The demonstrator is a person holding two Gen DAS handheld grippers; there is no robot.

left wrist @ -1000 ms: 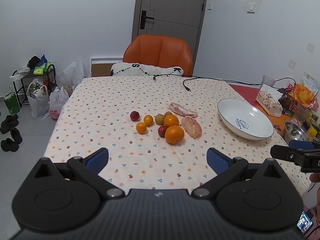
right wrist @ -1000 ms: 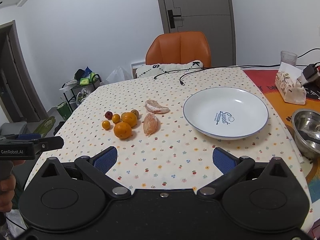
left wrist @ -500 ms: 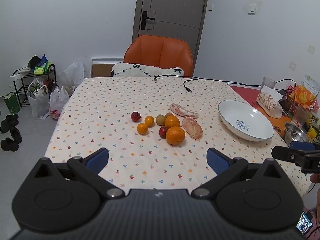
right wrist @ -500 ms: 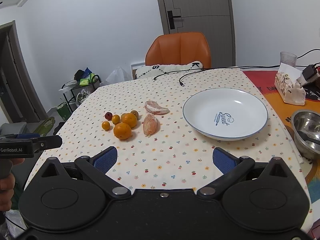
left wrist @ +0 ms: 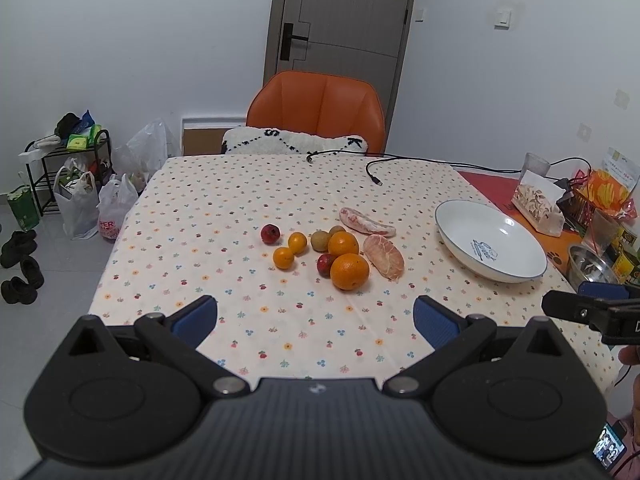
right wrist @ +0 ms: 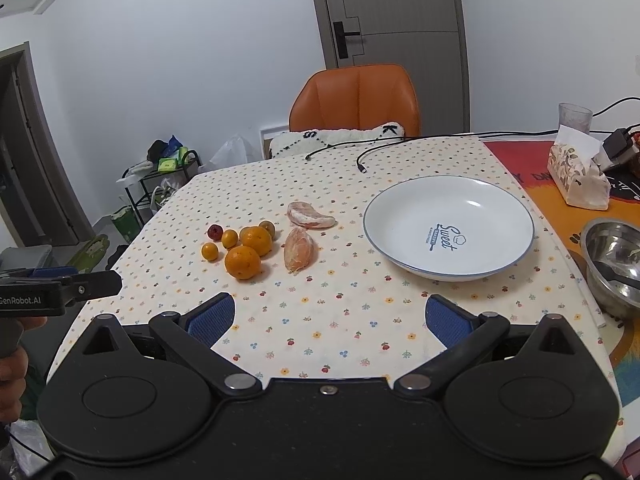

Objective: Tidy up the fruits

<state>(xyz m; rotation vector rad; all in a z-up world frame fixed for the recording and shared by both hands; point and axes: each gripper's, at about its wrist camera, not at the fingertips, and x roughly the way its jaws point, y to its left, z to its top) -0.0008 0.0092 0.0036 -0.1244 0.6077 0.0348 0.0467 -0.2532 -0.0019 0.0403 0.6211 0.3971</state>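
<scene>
1. Both pairs of fingers are spread wide and hold nothing: the left gripper and the right gripper hover over the near edge of the table, well apart from any fruit.
2. All fruits lie in one cluster on the dotted cloth, far from the fingers and ahead of them. Nearest is the large orange, with a second orange just behind it.
3. Two small tangerines and a dark red fruit lie at the left side of the cluster; a greenish fruit lies beside the second orange.
4. Two peeled pomelo pieces lie at the right side. The near pomelo piece has its long axis running near-to-far; the far pomelo piece lies across, left to right.
5. The empty white plate stands to the right of the fruits, well apart from them.
6. From the left gripper the cluster lies almost straight ahead; from the right gripper it lies ahead and to the left, and the plate is ahead and to the right. I judge that the left one is better placed for the oranges and the right one for the plate side.
</scene>
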